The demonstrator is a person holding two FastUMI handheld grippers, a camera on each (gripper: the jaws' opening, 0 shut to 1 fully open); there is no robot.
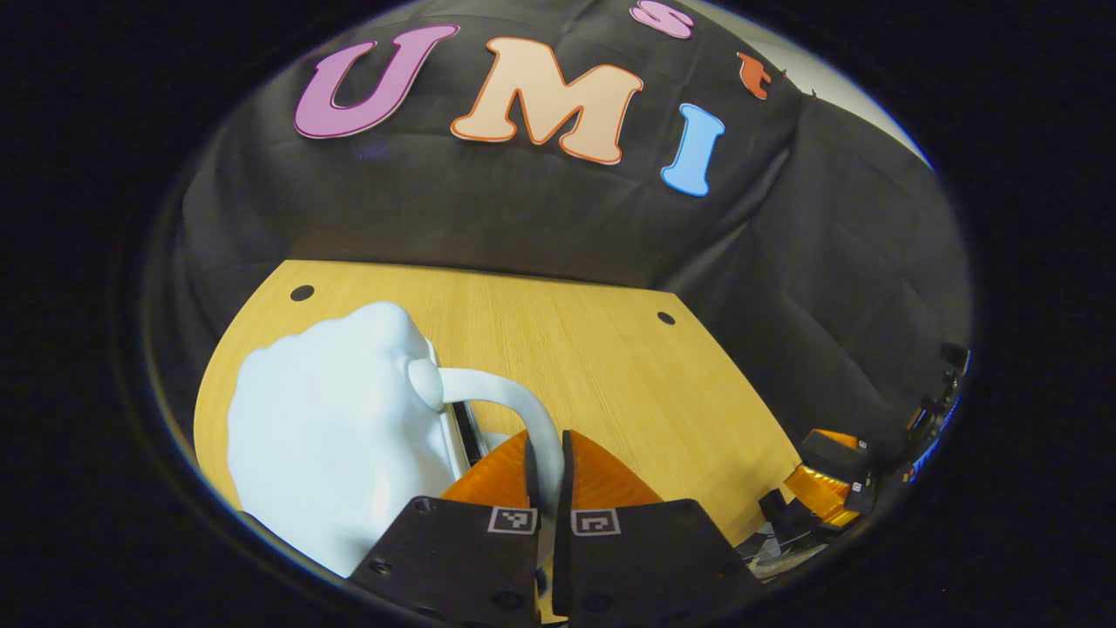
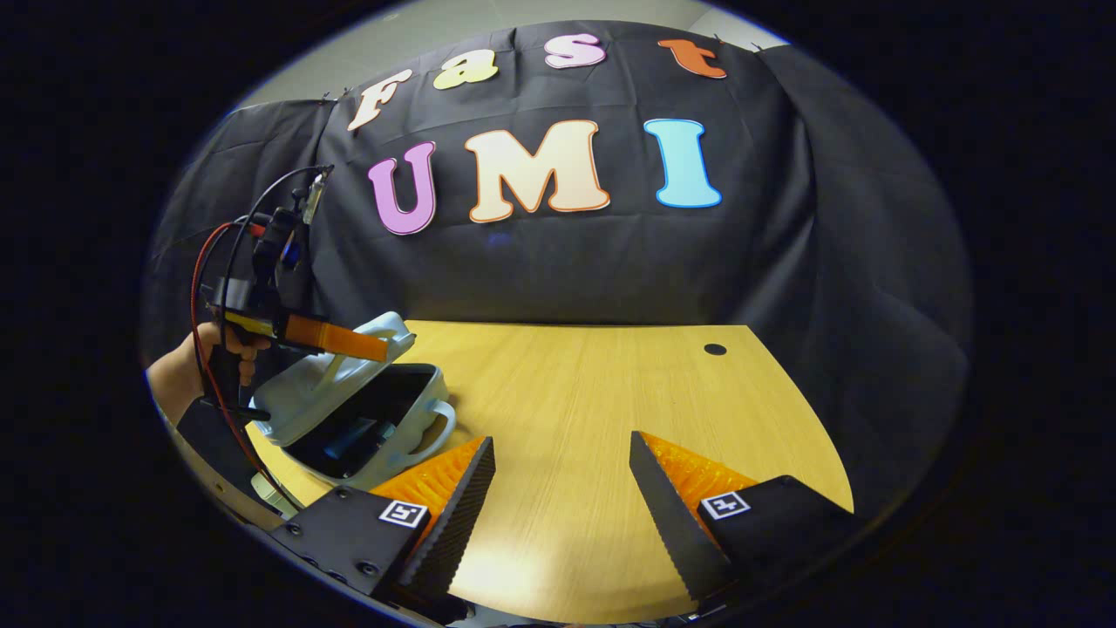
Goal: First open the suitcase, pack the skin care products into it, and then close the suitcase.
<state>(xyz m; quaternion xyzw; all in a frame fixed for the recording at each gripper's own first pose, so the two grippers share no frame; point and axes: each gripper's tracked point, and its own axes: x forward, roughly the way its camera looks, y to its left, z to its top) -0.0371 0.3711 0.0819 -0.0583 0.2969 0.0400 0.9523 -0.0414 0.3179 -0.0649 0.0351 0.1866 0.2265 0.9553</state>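
A pale blue suitcase [image 2: 410, 410] lies on the left of the wooden table [image 2: 593, 392]. Its lid [image 2: 305, 392] is tilted partway up. In the dark inside lie skin care products [image 2: 349, 440], one of them blue. The lid [image 1: 331, 436] bulks large in the left gripper view, and my left gripper [image 1: 547, 447] is shut on its white handle [image 1: 514, 406]. The right gripper view shows a hand holding that left gripper [image 2: 384, 349] at the lid's edge. My right gripper [image 2: 562, 449] stands open over bare table, to the right of the suitcase, holding nothing.
The right gripper [image 1: 828, 488] sits low at the table's right edge in the left gripper view. Small dark holes [image 2: 715, 349] mark the tabletop. Black cloth walls close the back and sides. Bare wood stretches right of the suitcase.
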